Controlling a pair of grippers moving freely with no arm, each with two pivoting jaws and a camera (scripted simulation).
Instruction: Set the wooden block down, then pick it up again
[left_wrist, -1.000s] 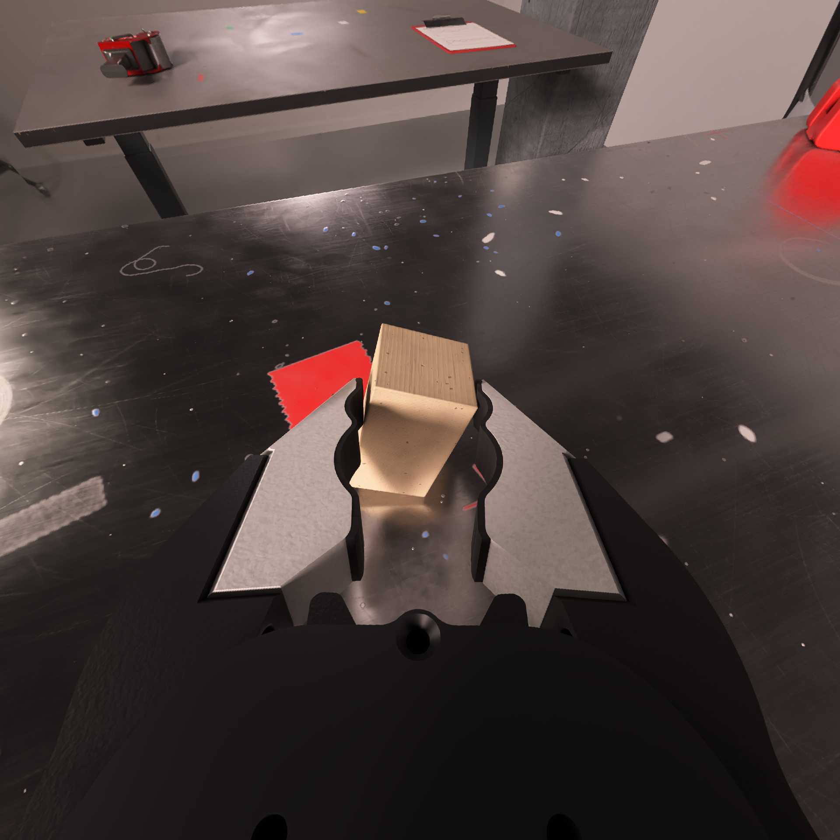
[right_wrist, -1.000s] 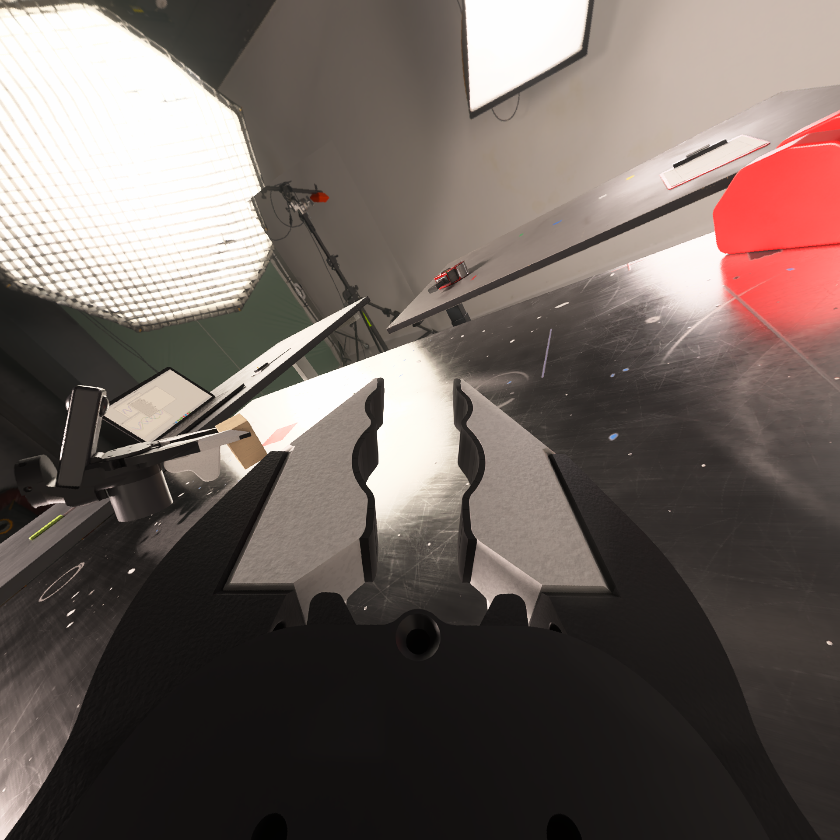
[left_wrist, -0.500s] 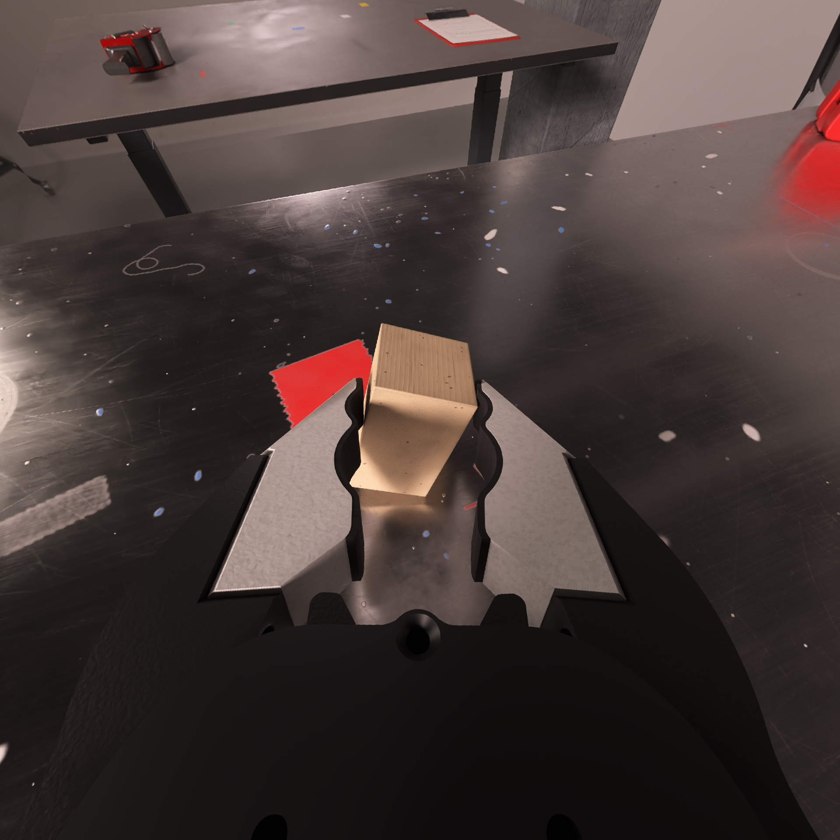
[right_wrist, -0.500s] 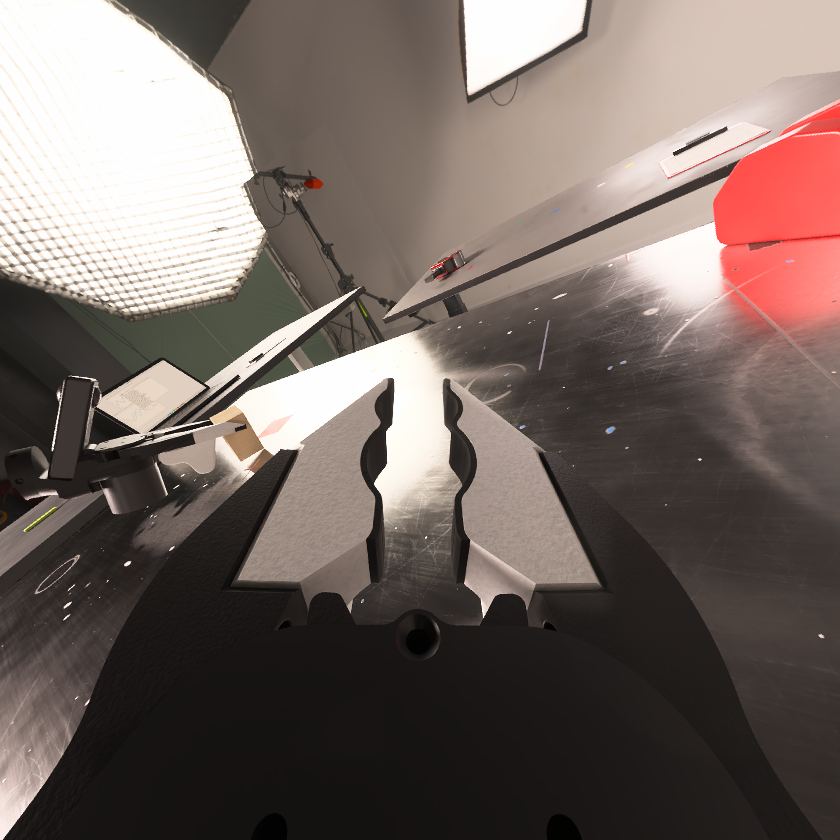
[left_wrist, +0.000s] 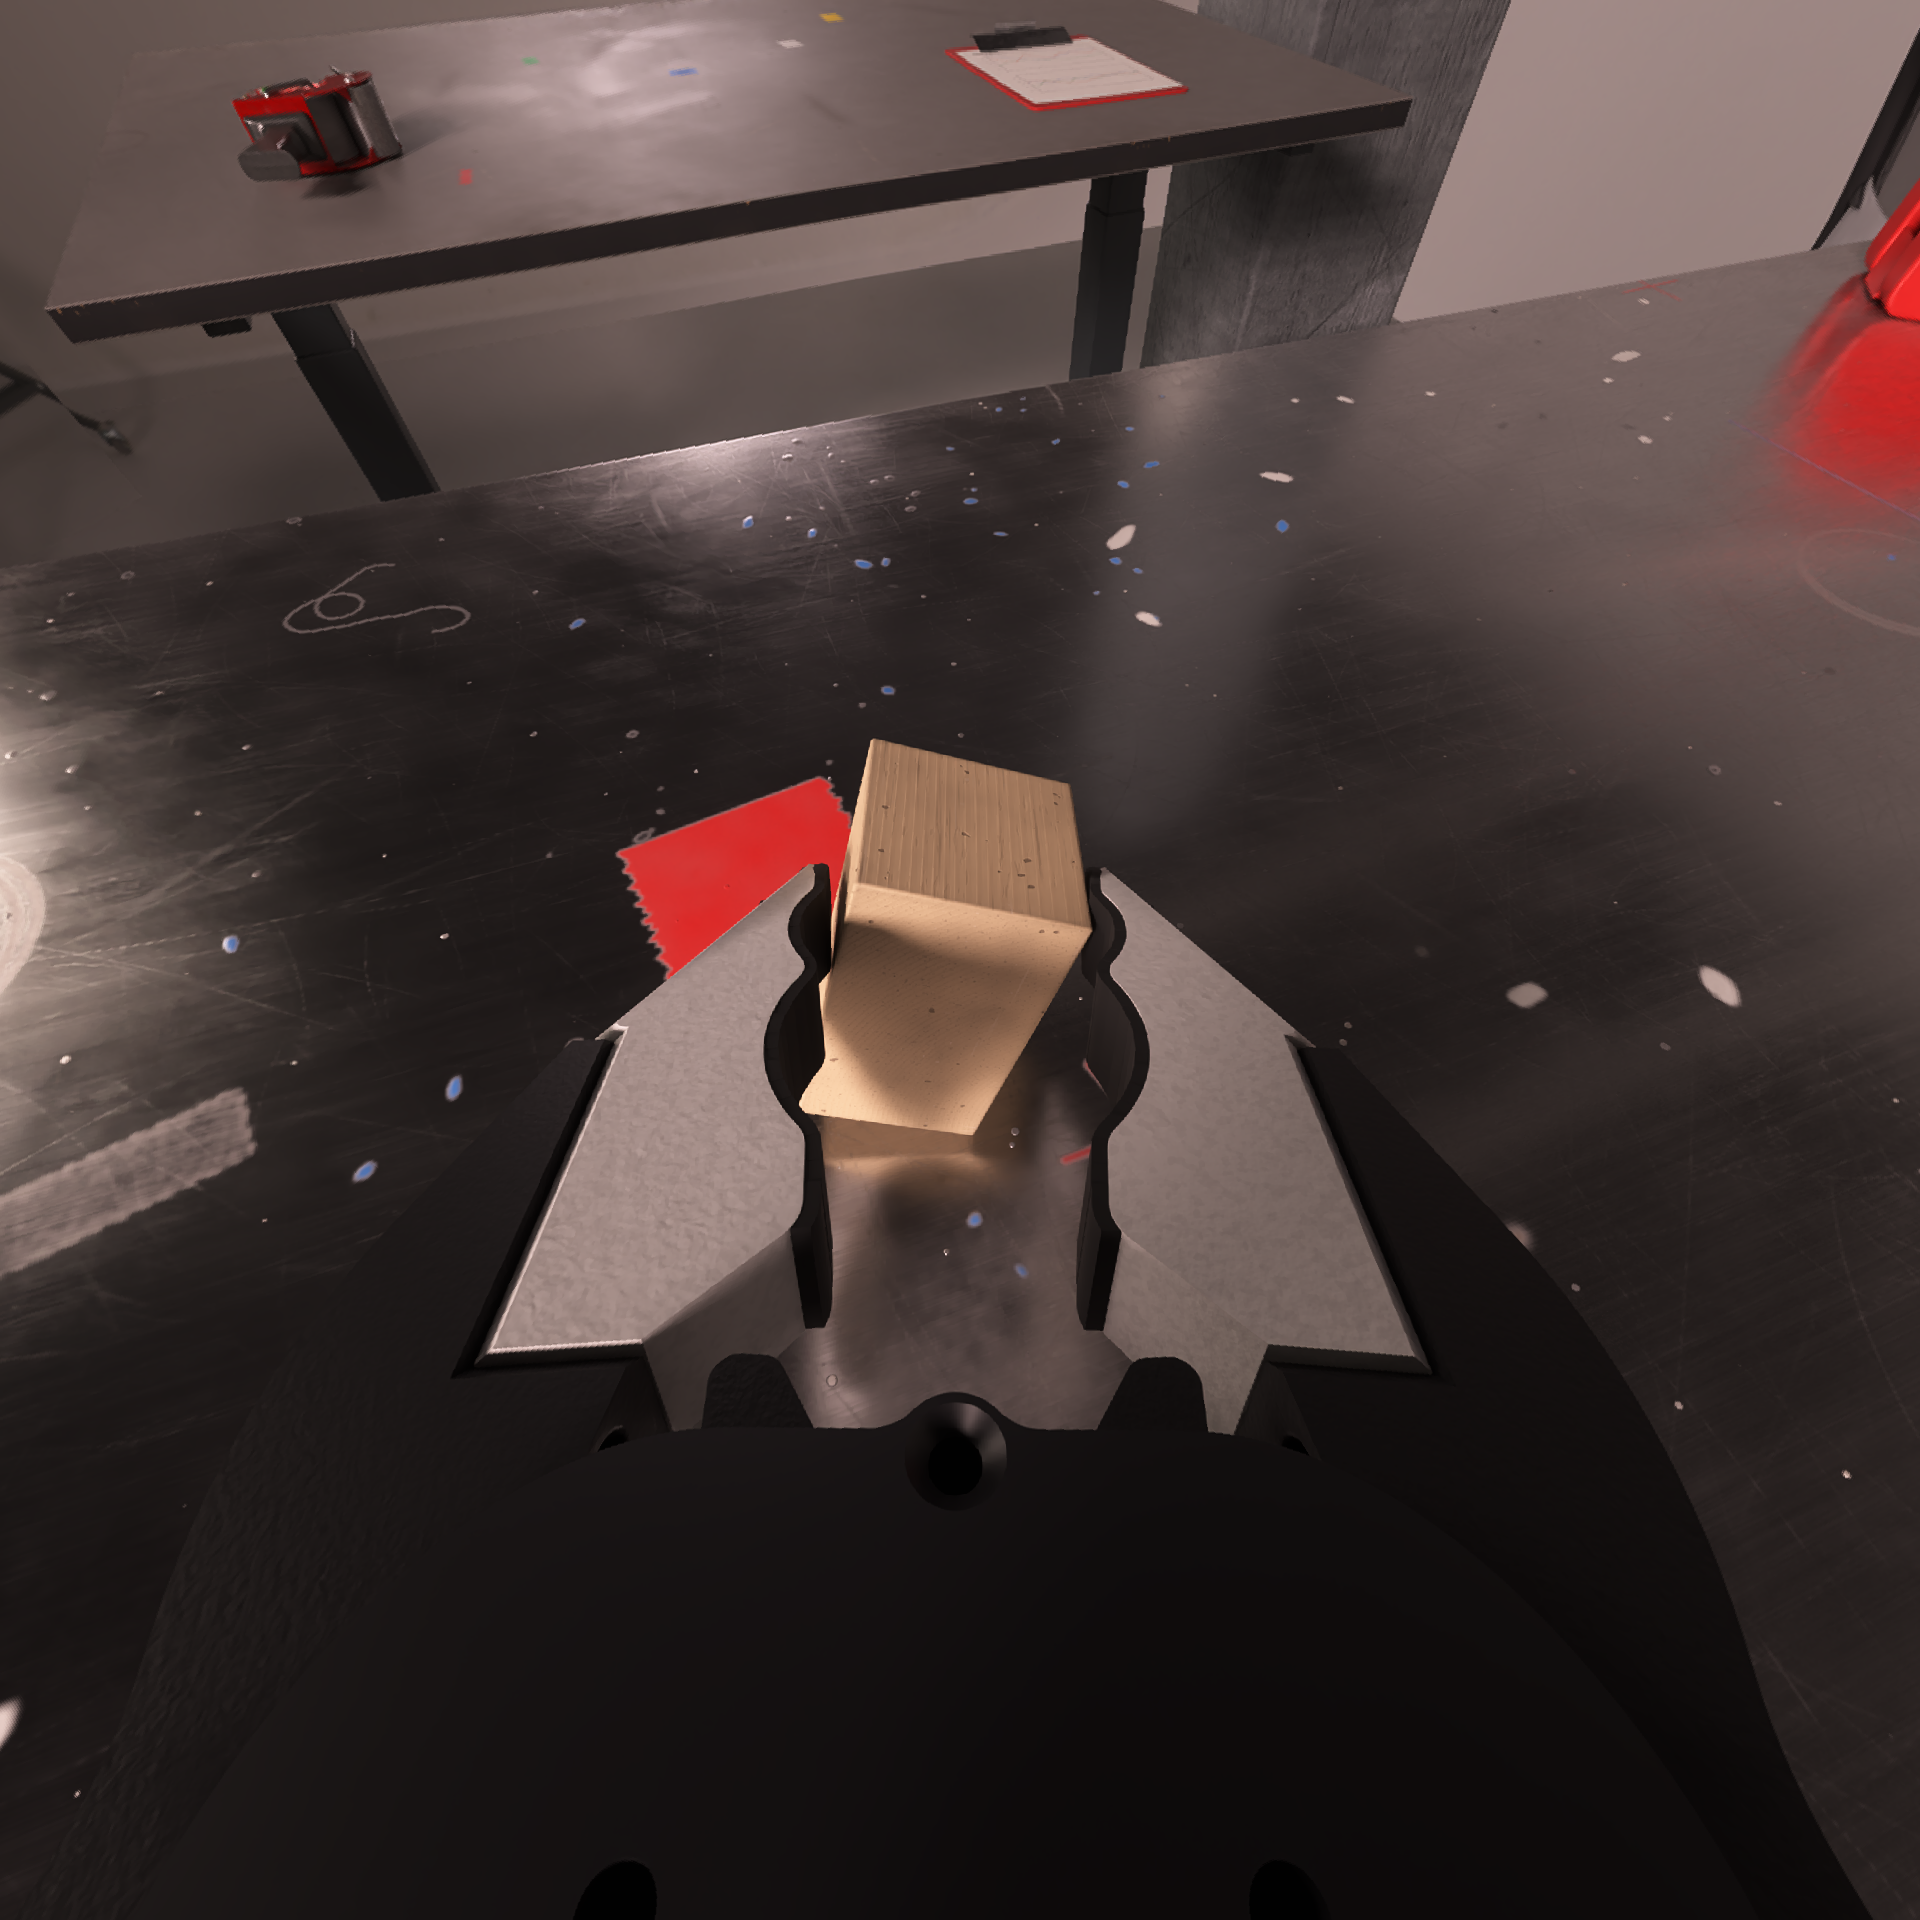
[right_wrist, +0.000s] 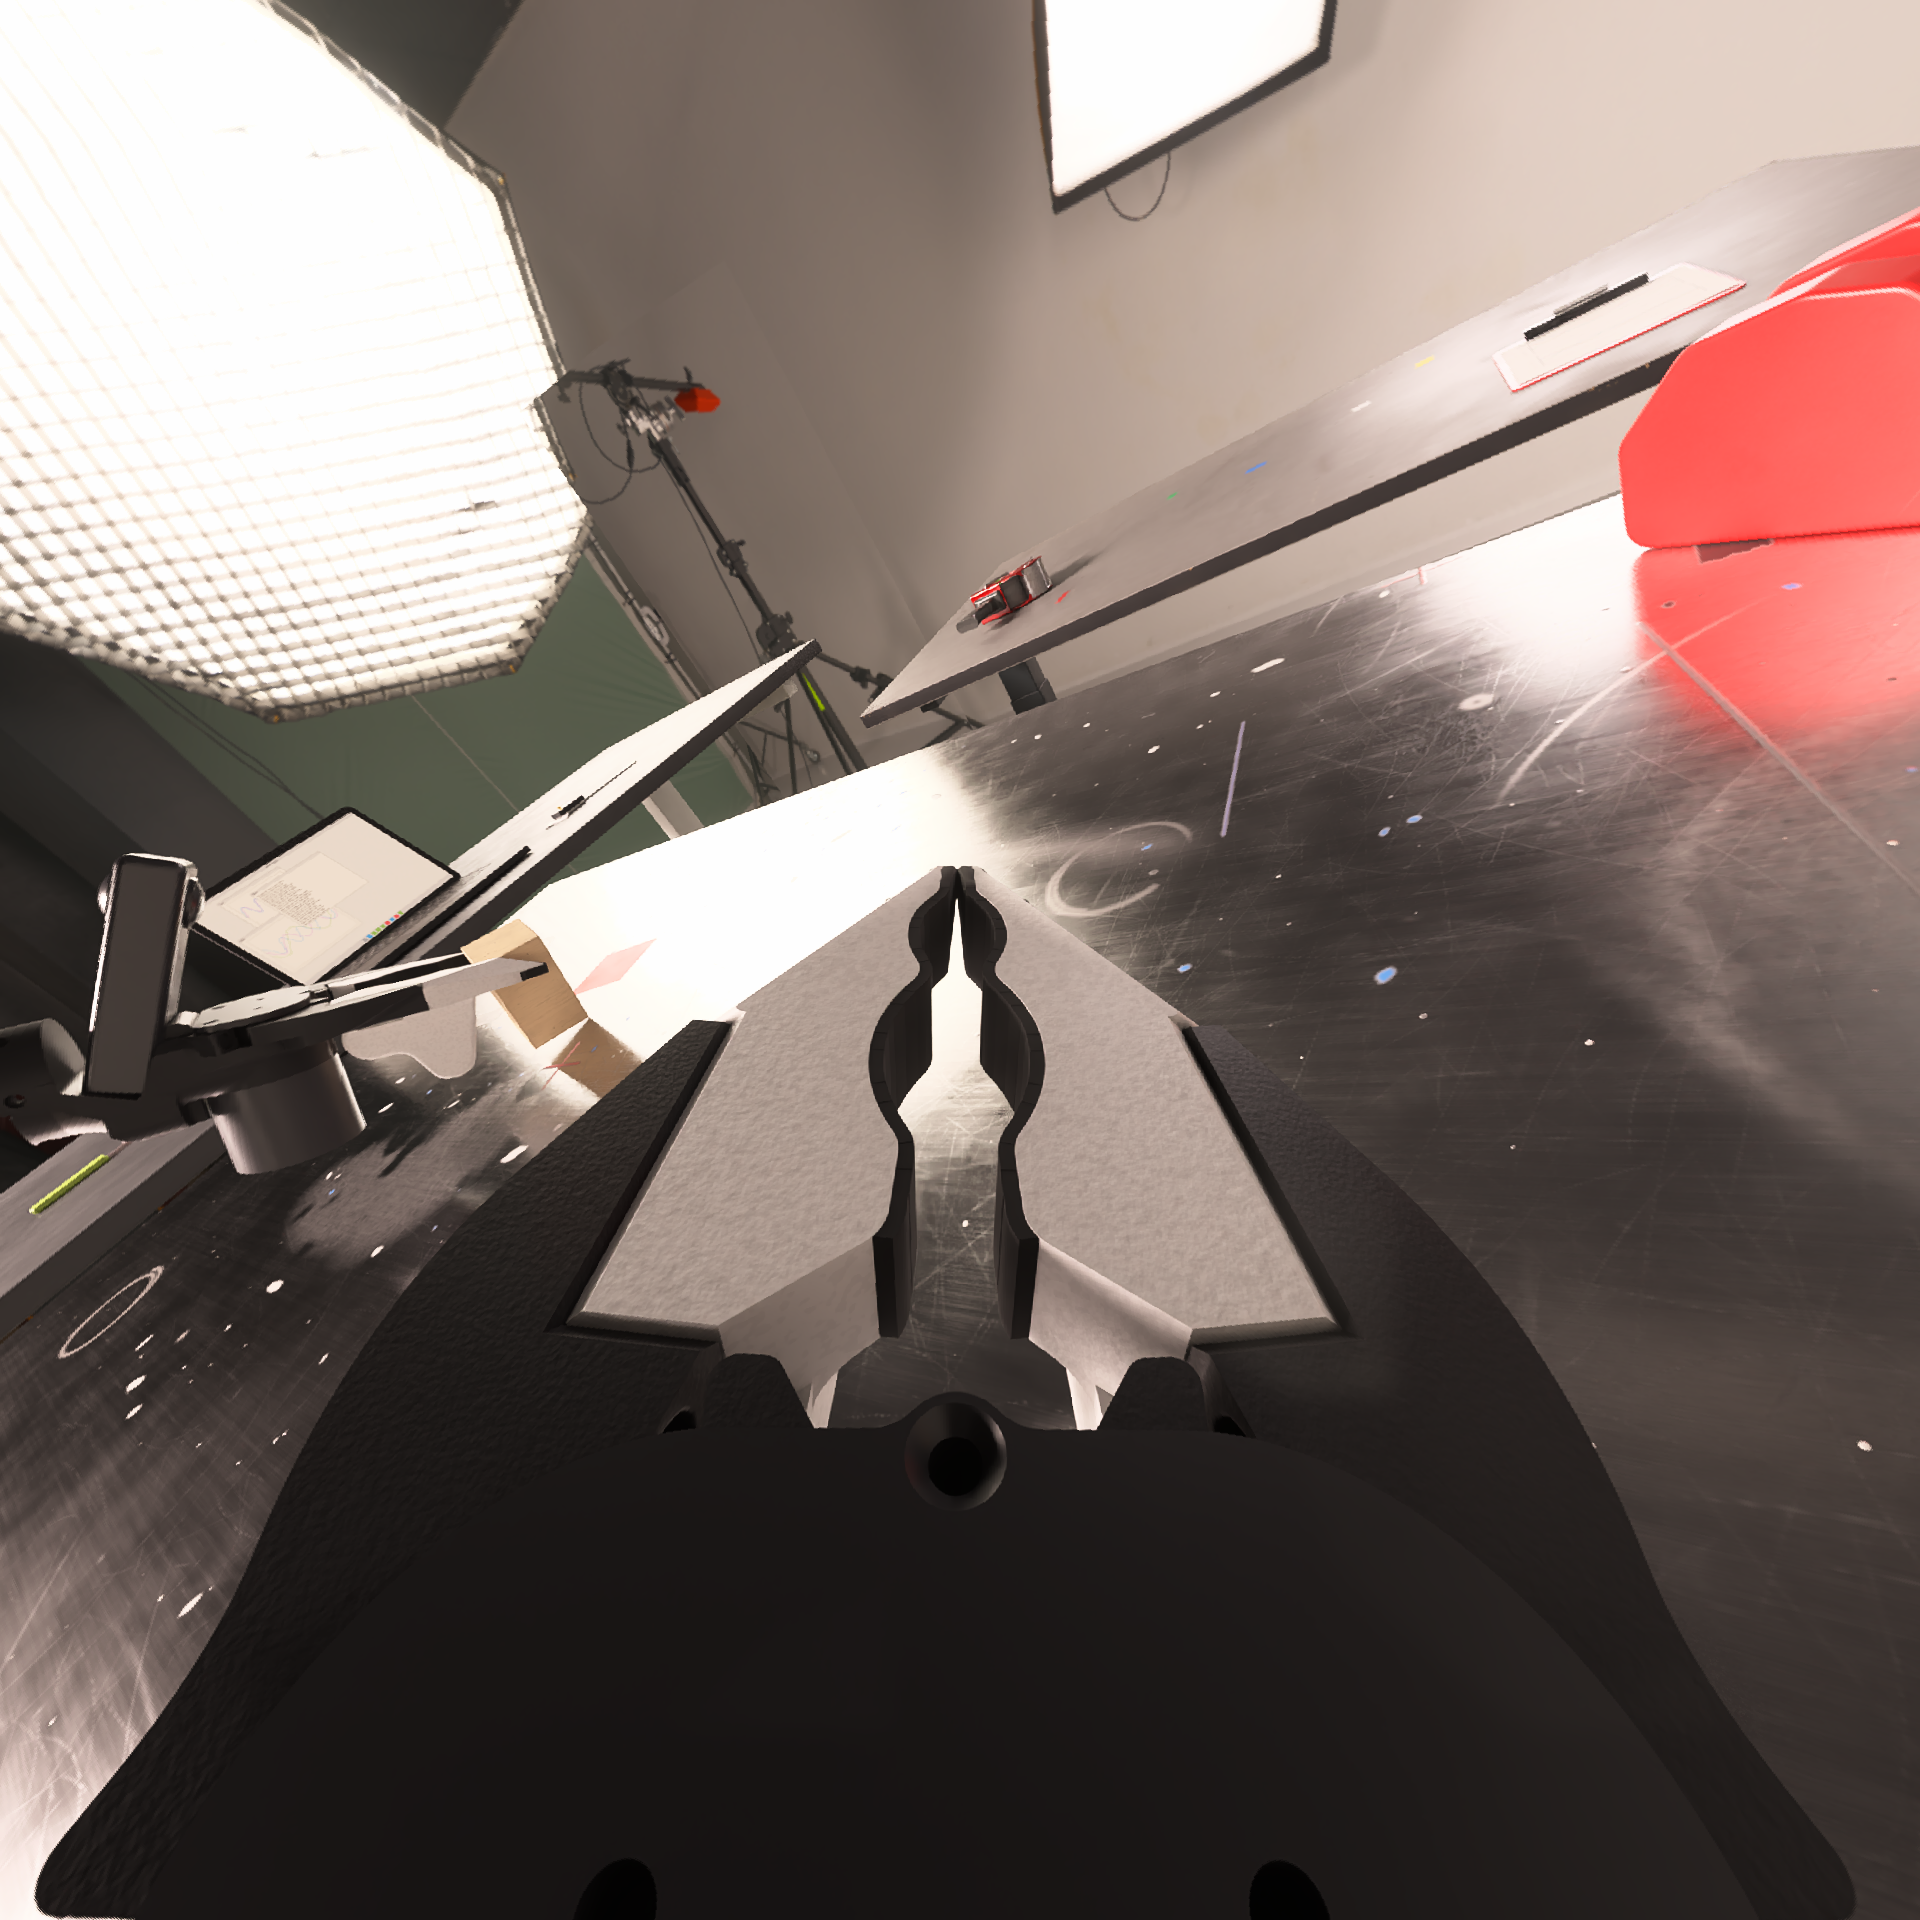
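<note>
A light wooden block sits tilted between the fingers of my left gripper, which is shut on it. Its lower edge is at or just above the dark scratched table; I cannot tell whether it touches. A red patch lies on the table just left of the block. My right gripper is shut and empty, low over the same table. In the right wrist view the left gripper shows at far left with the block in its fingers.
A red object stands on the table at the right, also at the edge of the left wrist view. Beyond the table edge stands a second table with a red tape dispenser and a clipboard. A large studio light hangs at left.
My right gripper's fingers have closed from apart to touching at the tips. My left gripper still holds the block and has barely shifted.
</note>
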